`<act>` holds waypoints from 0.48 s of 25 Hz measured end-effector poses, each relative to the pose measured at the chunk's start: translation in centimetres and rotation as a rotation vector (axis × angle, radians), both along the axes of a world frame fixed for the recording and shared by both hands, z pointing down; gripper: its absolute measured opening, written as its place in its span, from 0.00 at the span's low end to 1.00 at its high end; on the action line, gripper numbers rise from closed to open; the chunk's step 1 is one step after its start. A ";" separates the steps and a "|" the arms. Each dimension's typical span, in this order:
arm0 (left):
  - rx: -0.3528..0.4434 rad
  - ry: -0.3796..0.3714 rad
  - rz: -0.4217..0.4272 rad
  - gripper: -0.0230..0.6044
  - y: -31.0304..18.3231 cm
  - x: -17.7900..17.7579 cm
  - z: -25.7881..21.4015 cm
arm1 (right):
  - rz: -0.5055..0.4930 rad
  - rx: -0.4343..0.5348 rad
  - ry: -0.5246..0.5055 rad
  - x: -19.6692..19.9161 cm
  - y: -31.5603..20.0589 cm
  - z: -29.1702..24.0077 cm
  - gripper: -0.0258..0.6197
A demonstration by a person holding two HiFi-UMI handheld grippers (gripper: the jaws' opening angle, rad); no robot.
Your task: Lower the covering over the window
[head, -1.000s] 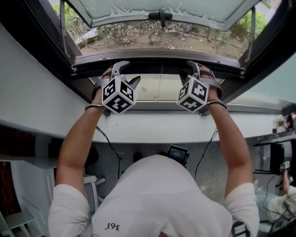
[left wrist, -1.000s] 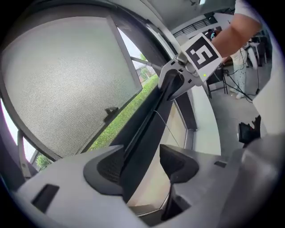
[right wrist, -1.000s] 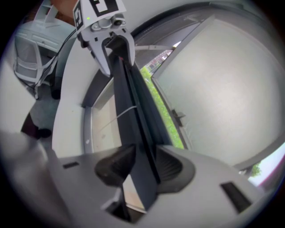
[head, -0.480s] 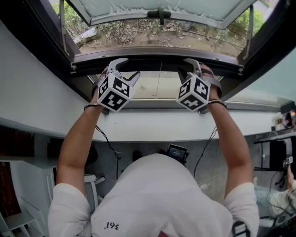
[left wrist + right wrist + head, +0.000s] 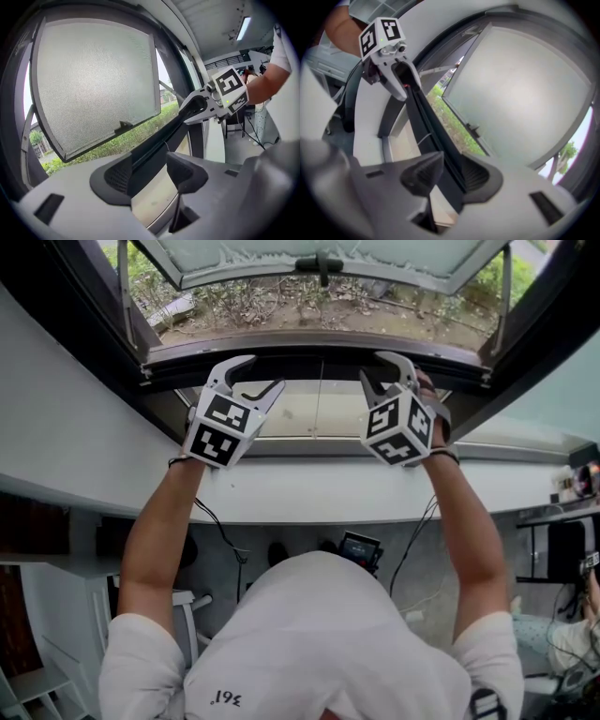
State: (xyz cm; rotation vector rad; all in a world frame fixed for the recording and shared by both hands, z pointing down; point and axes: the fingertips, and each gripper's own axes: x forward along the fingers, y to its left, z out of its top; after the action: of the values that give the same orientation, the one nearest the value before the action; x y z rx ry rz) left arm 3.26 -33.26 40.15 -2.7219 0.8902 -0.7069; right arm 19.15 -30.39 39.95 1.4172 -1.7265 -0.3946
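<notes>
Both grippers are up at the lower edge of the opening in the window frame [image 5: 84, 306]. The dark rail [image 5: 319, 365] along that edge passes between the jaws of each. The left gripper [image 5: 264, 372] has just been narrowing, yet it is released, with a gap showing beside the rail. The right gripper [image 5: 373, 367] straddles the rail the same way, unclenched.

The awning sash [image 5: 234, 253] is swung outward and plants [image 5: 281, 306] show plainly through the opening, so no covering is down. I cannot tell whether the rail is the covering's pull bar. A thin cord [image 5: 320, 411] hangs below the rail's middle, over a pale panel [image 5: 281, 414]. I judge that gripping and pulling down both remain.
</notes>
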 end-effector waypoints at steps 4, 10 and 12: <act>-0.013 0.082 -0.019 0.42 1.1 0.4 -1.4 | 0.013 0.039 -0.069 0.3 0.8 -1.0 0.23; -0.027 0.200 -0.057 0.40 3.1 0.9 -2.9 | 0.027 0.066 -0.230 1.1 2.5 -2.1 0.20; -0.043 0.239 -0.070 0.39 3.8 1.1 -3.0 | 0.026 0.069 -0.277 1.3 3.1 -2.5 0.19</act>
State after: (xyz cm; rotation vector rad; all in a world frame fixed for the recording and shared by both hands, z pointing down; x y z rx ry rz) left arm 4.38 -29.41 37.10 -2.8686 1.0361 -0.4224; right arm 20.42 -27.29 37.47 1.6029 -1.9276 -0.2540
